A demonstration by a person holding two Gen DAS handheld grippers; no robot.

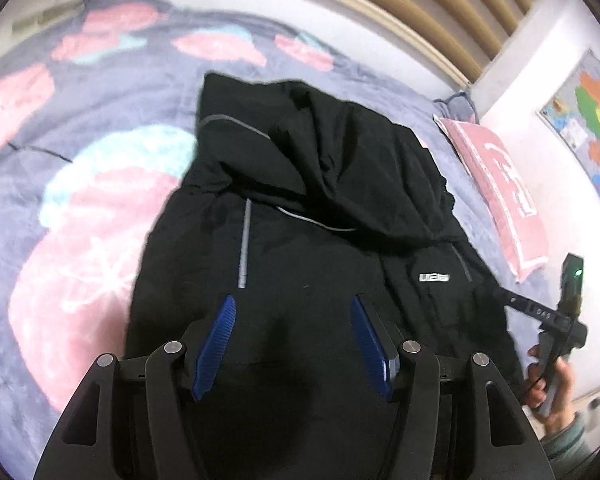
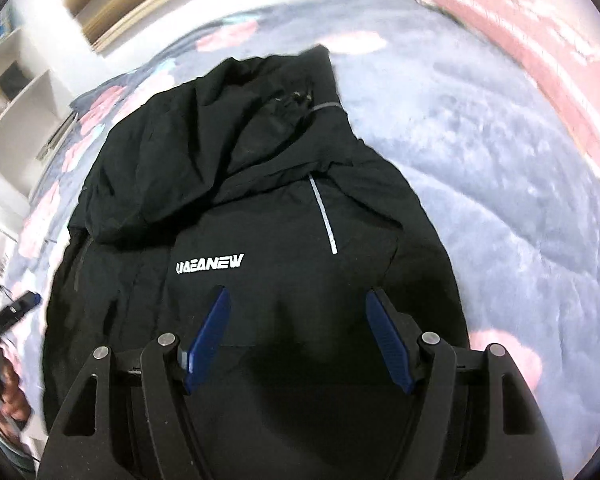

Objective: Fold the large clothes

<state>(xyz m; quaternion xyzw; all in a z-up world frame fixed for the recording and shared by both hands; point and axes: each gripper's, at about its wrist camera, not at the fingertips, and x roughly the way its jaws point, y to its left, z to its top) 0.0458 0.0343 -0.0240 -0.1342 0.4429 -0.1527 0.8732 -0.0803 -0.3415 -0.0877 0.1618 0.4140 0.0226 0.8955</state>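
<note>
The black hooded jacket (image 1: 300,216) lies spread on the floral blanket (image 1: 80,216) of a bed, hood bunched over its upper part, chest logo (image 2: 209,265) and a grey reflective strip (image 2: 327,222) facing up. Starting at the left, the left gripper (image 1: 292,312) hangs above the lower body of the jacket with its blue pads (image 1: 216,344) spread wide and nothing between them; cloth is not pinched. Farther right, the right gripper (image 2: 296,308) hangs likewise over the lower front, jaws released and empty; in the left wrist view it shows only as a dark handle in a hand at the edge. The jacket looks like a soft, limp shell fabric, fairly bulky and probably a little slick, so it should drape and slide rather than hold a crease; a firm pinch on a doubled edge, at the hem corners or the shoulder seams, seems the safest hold. The pink pillow (image 1: 504,196) sits beyond the jacket's right side, apart from it. Both sleeves are hard to make out against the black body, the hem is hidden under the grippers, and motion blur softens the blanket's edges.
</note>
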